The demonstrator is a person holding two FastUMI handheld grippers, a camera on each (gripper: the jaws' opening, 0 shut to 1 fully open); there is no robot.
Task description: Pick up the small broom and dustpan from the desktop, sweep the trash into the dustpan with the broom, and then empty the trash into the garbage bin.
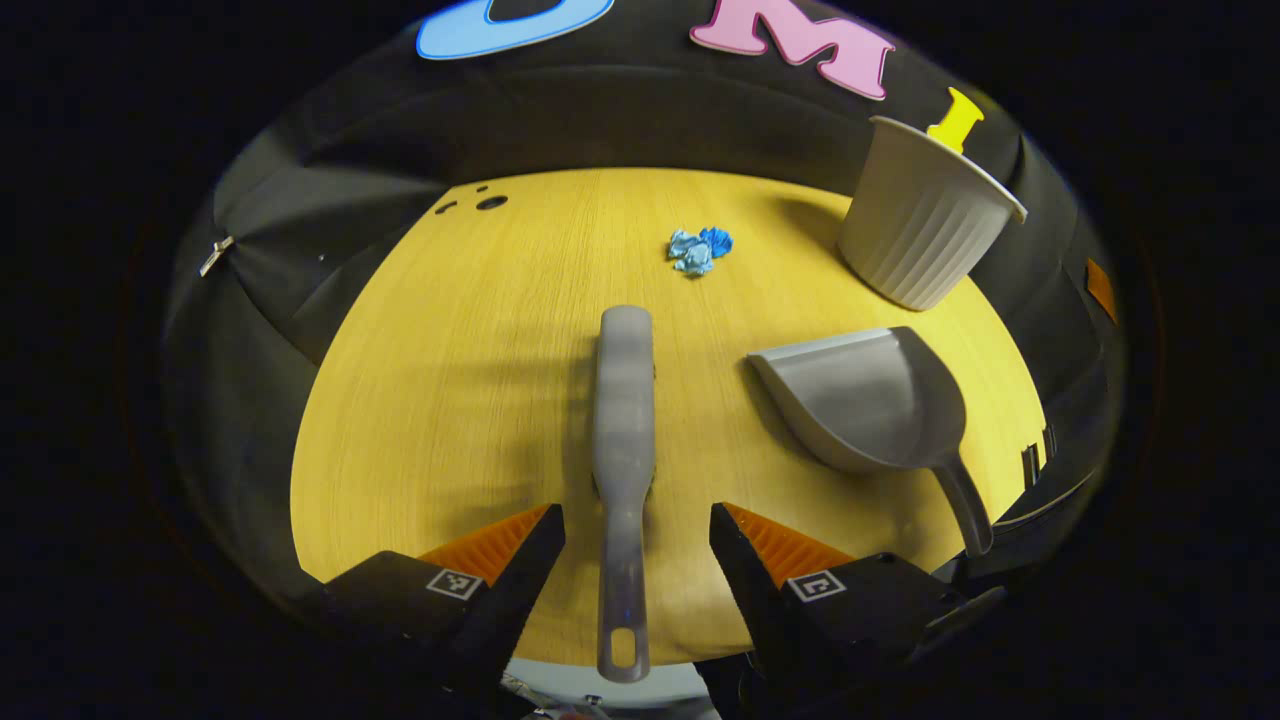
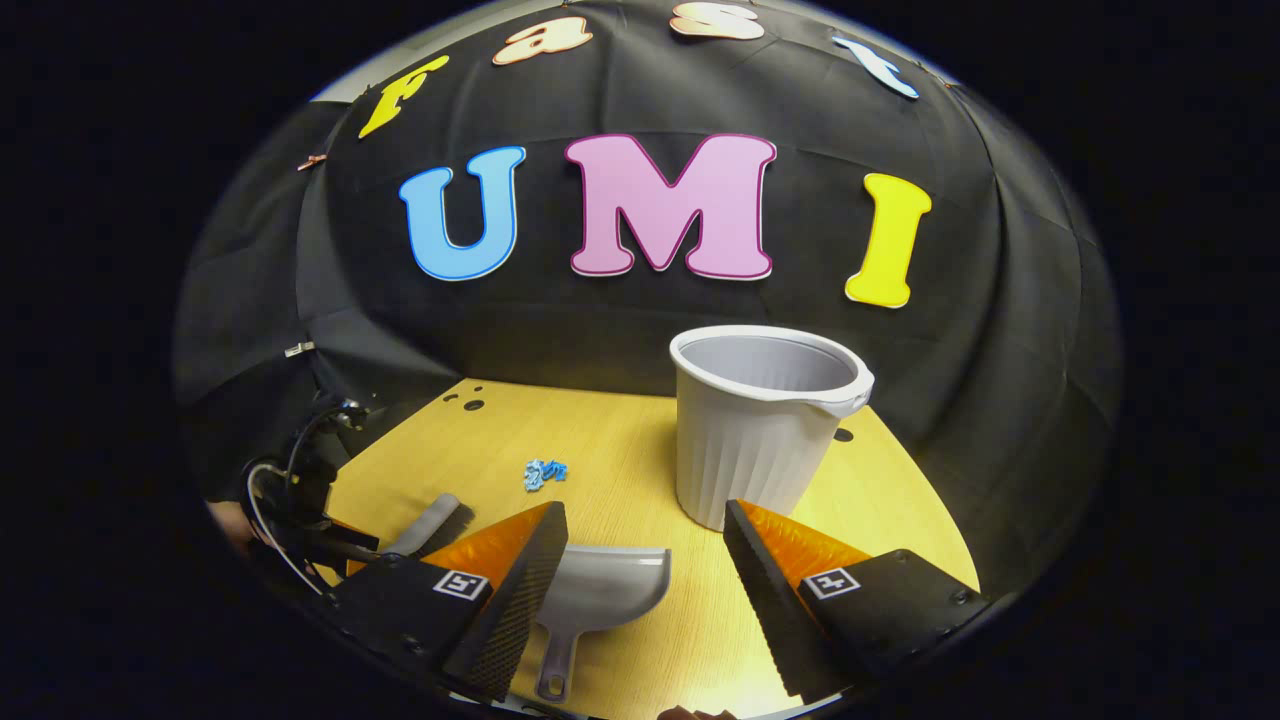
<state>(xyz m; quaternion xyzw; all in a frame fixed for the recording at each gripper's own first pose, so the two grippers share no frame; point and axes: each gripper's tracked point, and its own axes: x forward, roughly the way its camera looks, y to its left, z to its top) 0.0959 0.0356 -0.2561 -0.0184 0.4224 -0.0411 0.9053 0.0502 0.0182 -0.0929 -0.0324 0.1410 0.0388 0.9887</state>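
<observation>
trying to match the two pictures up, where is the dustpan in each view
Left gripper view: the dustpan lies right of centre on the table, beside the broom, handle toward the camera.
Right gripper view: the dustpan sits low, between the fingers, nearer one of them.
Shared landmark: the garbage bin behind it.

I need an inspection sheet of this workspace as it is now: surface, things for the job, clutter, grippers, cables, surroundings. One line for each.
Surface: wooden desktop, with small dark holes near its far edge.
Job's things: broom lying flat; dustpan lying beside it, apart; blue crumpled trash farther back; ribbed garbage bin upright.
Clutter: nothing seen.
Grippers: left gripper open, fingers either side of the broom handle, not pressing; right gripper open above the dustpan.
Cables: looped cable at the other gripper in the right gripper view.
Surroundings: black cloth wall.
</observation>
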